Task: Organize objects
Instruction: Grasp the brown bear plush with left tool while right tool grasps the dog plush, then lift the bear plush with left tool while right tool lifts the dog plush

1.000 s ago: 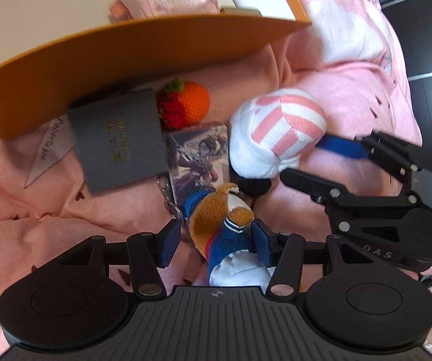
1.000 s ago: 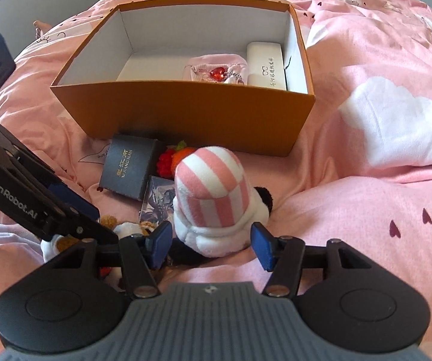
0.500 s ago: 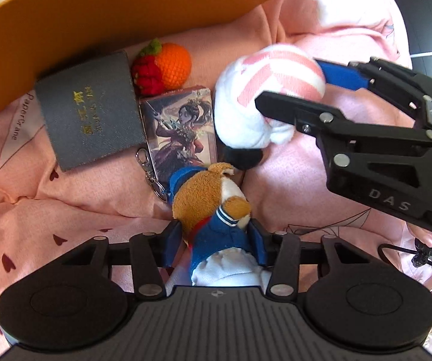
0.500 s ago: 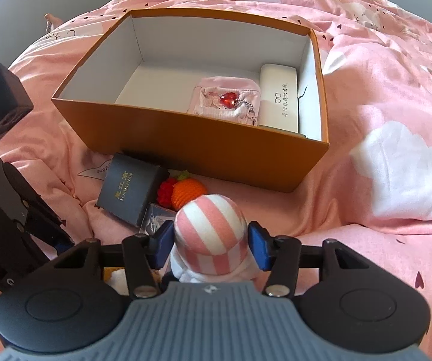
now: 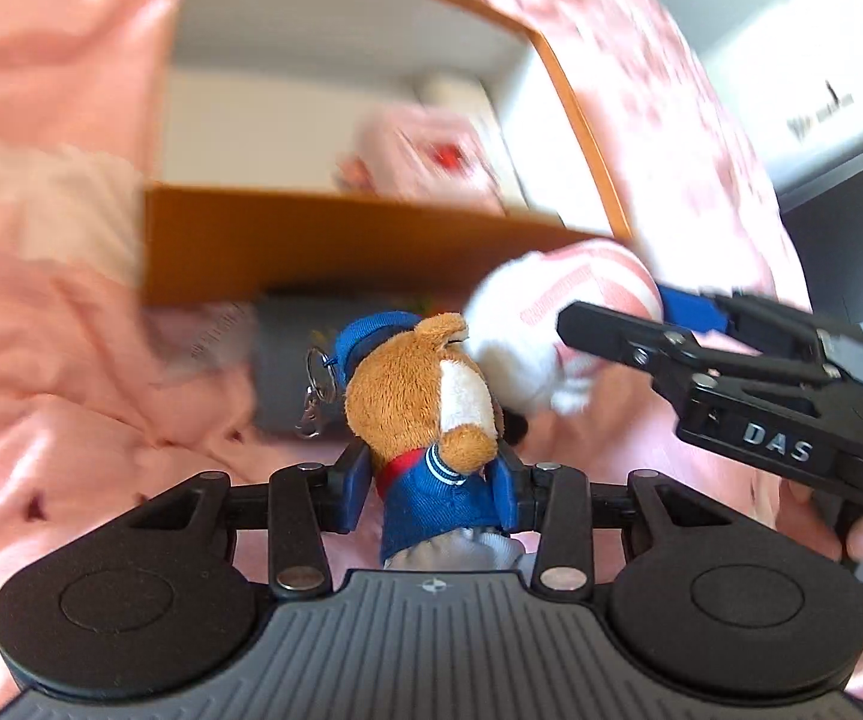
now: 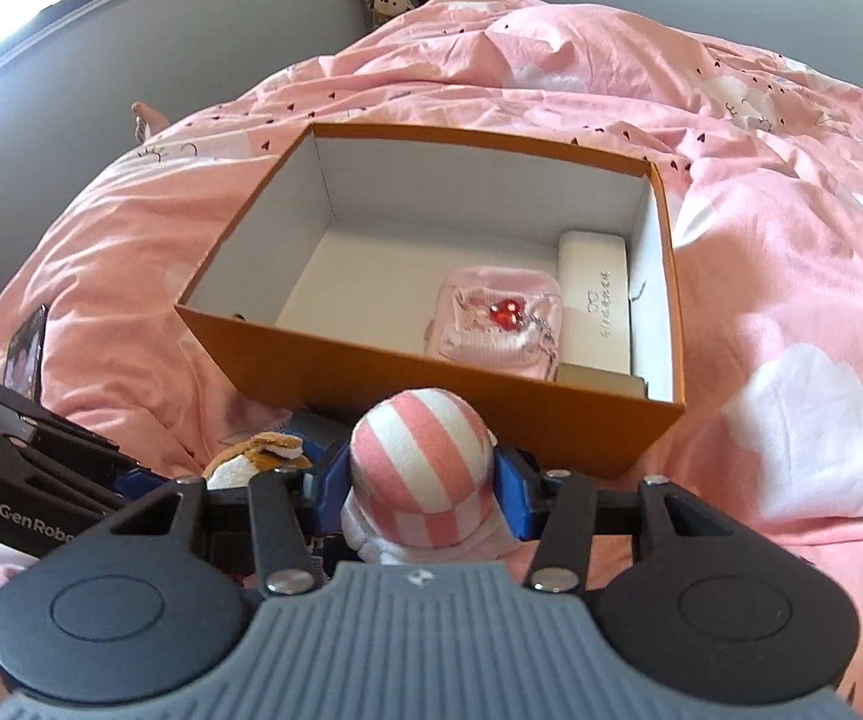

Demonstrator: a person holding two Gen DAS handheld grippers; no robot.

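Pink quilt (image 6: 761, 192) with white clouds and small dark hearts covers the bed, and everything we list lies on it or hangs over it.

Item one: brown plush bear keychain in a blue jacket and blue cap (image 5: 425, 414), with a metal clasp at its cap. We have it raised above the quilt in our left gripper (image 5: 434, 492), whose blue pads press its jacket from both sides, the jaws closing at a middling width.

Item two: soft toy with a pink-and-white striped round hat (image 6: 419, 462). Our right gripper (image 6: 416, 498) has it between its blue pads, the jaws closing on the white plush below the hat, just in front of the box's near wall. In the left view it sits beside the bear's head, touching or almost touching.

Item three: open orange cardboard box with a white inside (image 6: 551, 420). At its right end lie a pink pouch with a red heart charm (image 6: 500, 318) and a white oblong case with small print (image 6: 593, 306), side by side.

Item four: a dark flat object on the quilt below the bear (image 5: 287, 378), blurred; possibly a small grey box.
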